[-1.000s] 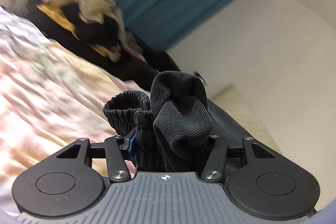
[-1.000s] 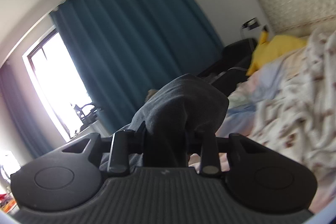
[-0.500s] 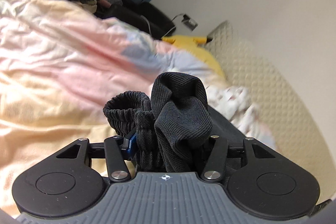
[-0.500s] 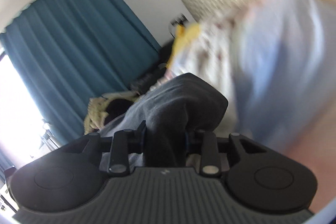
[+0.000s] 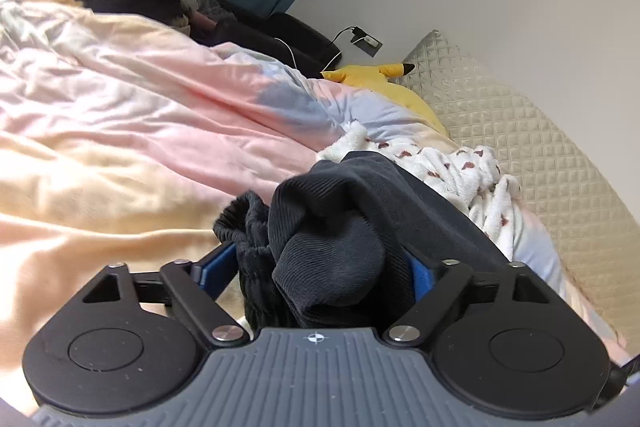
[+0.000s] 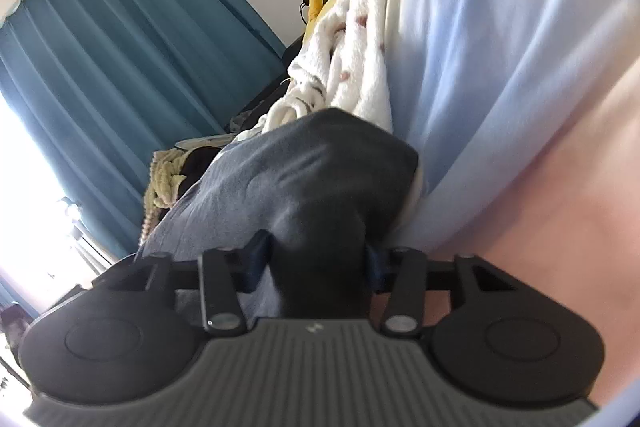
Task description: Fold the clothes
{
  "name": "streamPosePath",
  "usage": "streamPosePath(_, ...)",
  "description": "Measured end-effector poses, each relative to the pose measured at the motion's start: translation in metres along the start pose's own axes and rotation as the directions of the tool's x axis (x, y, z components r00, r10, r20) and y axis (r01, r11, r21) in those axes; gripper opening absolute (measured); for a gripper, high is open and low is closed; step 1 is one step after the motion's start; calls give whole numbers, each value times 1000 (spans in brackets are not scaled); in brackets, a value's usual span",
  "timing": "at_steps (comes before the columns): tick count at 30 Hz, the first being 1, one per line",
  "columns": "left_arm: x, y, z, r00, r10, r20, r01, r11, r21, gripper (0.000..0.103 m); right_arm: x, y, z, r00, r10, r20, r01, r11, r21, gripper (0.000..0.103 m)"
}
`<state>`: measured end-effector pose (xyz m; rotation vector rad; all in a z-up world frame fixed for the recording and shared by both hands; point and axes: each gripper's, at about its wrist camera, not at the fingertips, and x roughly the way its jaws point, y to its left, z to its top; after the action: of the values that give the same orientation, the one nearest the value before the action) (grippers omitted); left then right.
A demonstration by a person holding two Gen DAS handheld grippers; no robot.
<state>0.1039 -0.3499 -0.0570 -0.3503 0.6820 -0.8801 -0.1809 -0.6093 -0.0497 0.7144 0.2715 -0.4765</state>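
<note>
So both grippers just let go, basically. The left gripper (image 5: pixel 320 267) had its jaws pinched tight on a bunched end of the dark ribbed garment (image 5: pixel 340 227) a second ago, and they've just been opening. Now they stand wide, with a clear gap between the left blue pad and the cloth, and the bundle sits loose between them, sagging instead of squeezed. Same story on the right gripper (image 6: pixel 316 263): its jaws have just been opening too, spread to roughly middling width, with the dark cloth still lying between the pads (can't tell for sure whether the pads are still brushing it, but it doesn't look clamped).

The other change is the view. Earlier frames showed mostly curtain (image 6: pixel 120 47) and wall, and now both cameras are down close over the bed (image 5: pixel 120 107), with the pastel duvet filling the frame and the spotted fleece blanket (image 5: pixel 460 167) just beyond the garment.

My read: the garment has been brought down and laid on the bed, and this is the release. The fold itself doesn't look done yet, since the ends are still crumpled. Next would probably be backing out without dragging the cloth, then regrasping to flatten it.
</note>
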Motion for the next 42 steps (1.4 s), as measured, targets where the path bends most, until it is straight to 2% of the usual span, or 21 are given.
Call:
streamPosePath(2,-13,-4,4,1000,27,8,-27,999,41,93,-6,9,5,998,-65,20,66,997,-42,71)
streamPosePath(6,-49,-15,17,995,65,70,-74,989,127,98,-17,28,23,993,-98,71,106,989,-107,72)
streamPosePath(10,-92,-25,39,984,93,149,-122,972,200,99,-23,64,43,993,-45,105,64,982,-180,72)
streamPosePath(13,-129,-27,58,973,108,206,-155,962,227,100,-27,108,55,993,18,120,16,960,-279,72)
streamPosePath(16,-169,-24,74,952,139,272,-210,944,255,102,-40,162,57,989,103,108,-58,933,-355,72)
streamPosePath(22,-245,-7,98,901,221,372,-332,905,266,102,-44,267,40,957,283,59,-234,878,-417,72)
streamPosePath(26,-290,7,102,860,293,419,-420,872,253,103,-45,334,13,920,393,7,-343,812,-472,76)
streamPosePath(31,-337,27,102,805,392,446,-519,829,209,103,-49,403,-25,876,478,-67,-444,743,-501,76)
streamPosePath(36,-373,50,93,727,511,459,-623,772,127,103,-46,450,-60,872,470,-136,-467,718,-516,76)
streamPosePath(39,-382,64,84,695,570,438,-664,742,88,103,-38,464,-86,897,414,-153,-423,708,-565,77)
streamPosePath(42,-384,75,76,680,595,429,-682,728,71,103,-27,470,-112,905,388,-172,-410,693,-593,77)
